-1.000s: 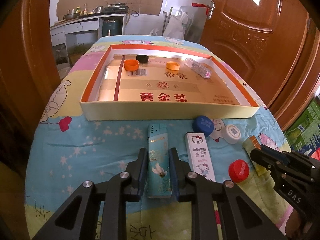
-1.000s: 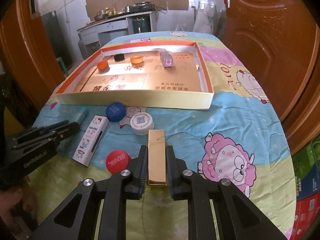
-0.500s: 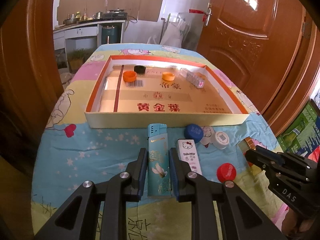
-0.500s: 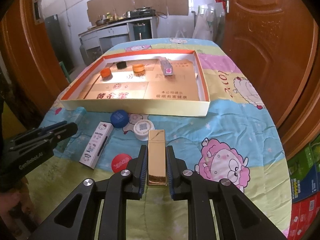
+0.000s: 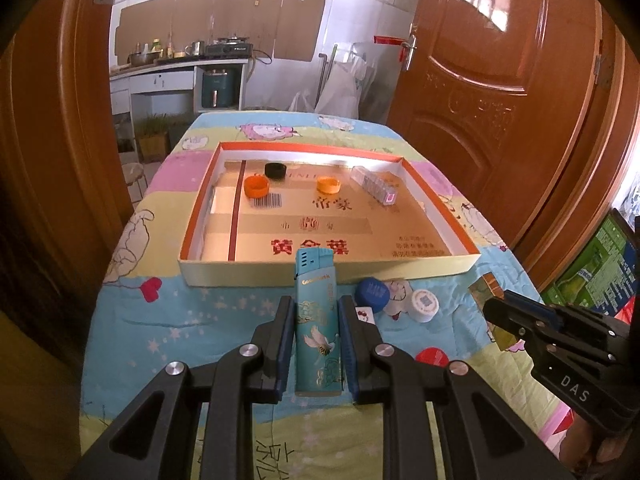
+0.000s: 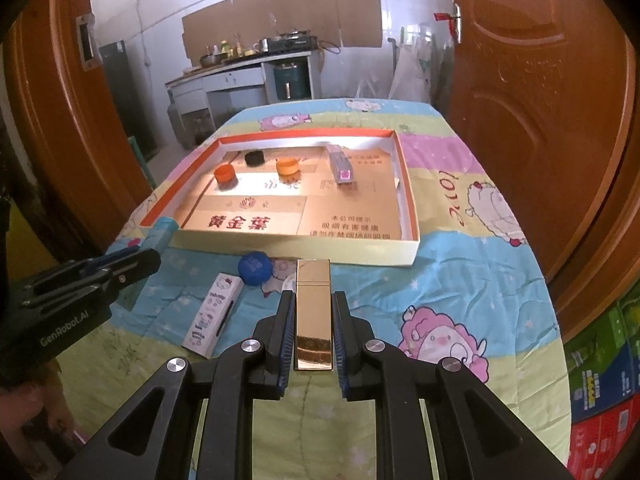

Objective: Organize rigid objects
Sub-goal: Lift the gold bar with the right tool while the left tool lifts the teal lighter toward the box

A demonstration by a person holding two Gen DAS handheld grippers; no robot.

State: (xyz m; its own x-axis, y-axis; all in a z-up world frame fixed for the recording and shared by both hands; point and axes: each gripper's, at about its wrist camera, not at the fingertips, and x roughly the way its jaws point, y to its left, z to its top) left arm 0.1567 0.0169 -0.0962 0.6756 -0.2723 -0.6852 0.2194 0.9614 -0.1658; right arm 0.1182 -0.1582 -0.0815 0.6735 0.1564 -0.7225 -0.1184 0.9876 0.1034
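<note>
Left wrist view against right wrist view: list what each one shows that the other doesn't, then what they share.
Only the left wrist view shows the red cap and the white cap clearly, plus the teal lighter's full face, clamped in the left gripper.

Only the right wrist view shows the whole Hello Kitty lighter lying on the cloth, and the gold lighter full length in the right gripper.

Both show the cardboard tray holding two orange caps, a black cap and a clear lighter, with the blue cap in front.
</note>
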